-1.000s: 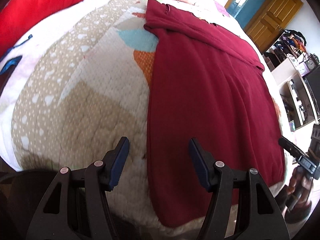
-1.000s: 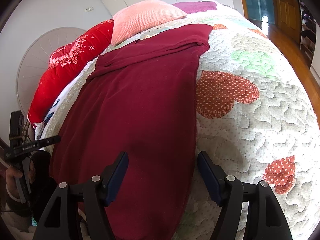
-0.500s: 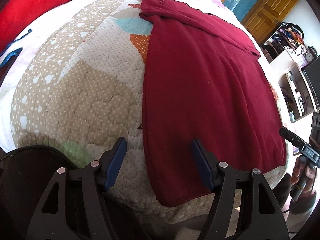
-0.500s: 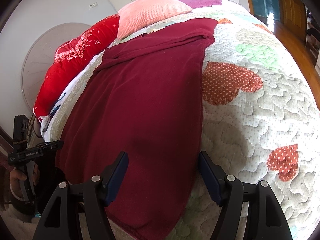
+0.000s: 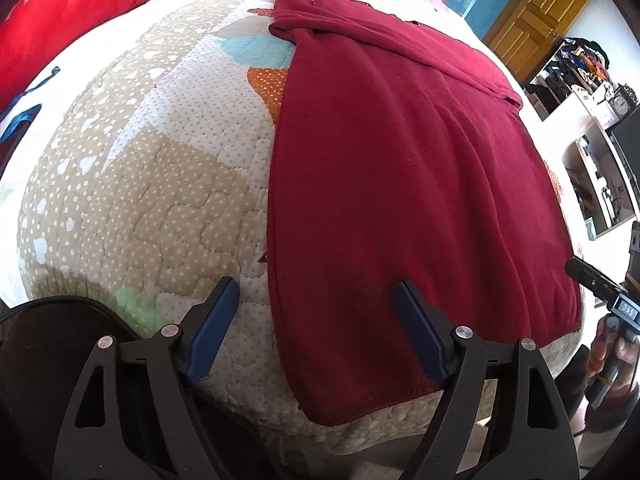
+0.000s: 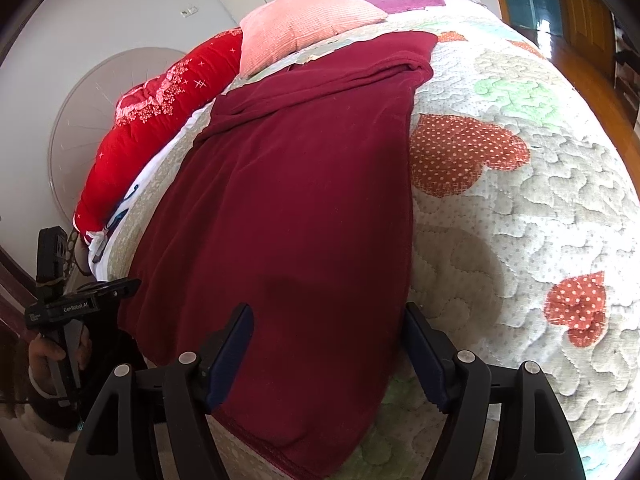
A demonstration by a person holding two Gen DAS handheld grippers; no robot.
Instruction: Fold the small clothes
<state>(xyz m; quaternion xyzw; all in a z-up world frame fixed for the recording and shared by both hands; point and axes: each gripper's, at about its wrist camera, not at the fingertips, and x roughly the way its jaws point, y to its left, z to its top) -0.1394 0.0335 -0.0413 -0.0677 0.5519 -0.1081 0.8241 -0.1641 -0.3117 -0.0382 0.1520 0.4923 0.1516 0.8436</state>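
A dark red garment [image 5: 400, 168] lies spread flat on the quilted bed, its far end folded over into a band; it also shows in the right wrist view [image 6: 296, 208]. My left gripper [image 5: 316, 316] is open and empty, hovering over the garment's near left corner. My right gripper [image 6: 328, 340] is open and empty, hovering over the garment's near right corner. Each gripper also shows at the edge of the other's view, the right one [image 5: 600, 284] and the left one [image 6: 80, 300].
The patchwork quilt [image 5: 140, 184] covers the bed, with heart patches [image 6: 464, 152] on the right side. A red pillow [image 6: 160, 100] and a pink pillow [image 6: 304, 28] lie at the head. Shelves [image 5: 592, 168] and a wooden door [image 5: 532, 16] stand beyond the bed.
Both grippers have drawn back a little toward the near edge of the bed, so the garment's hem now shows. Both stay open.
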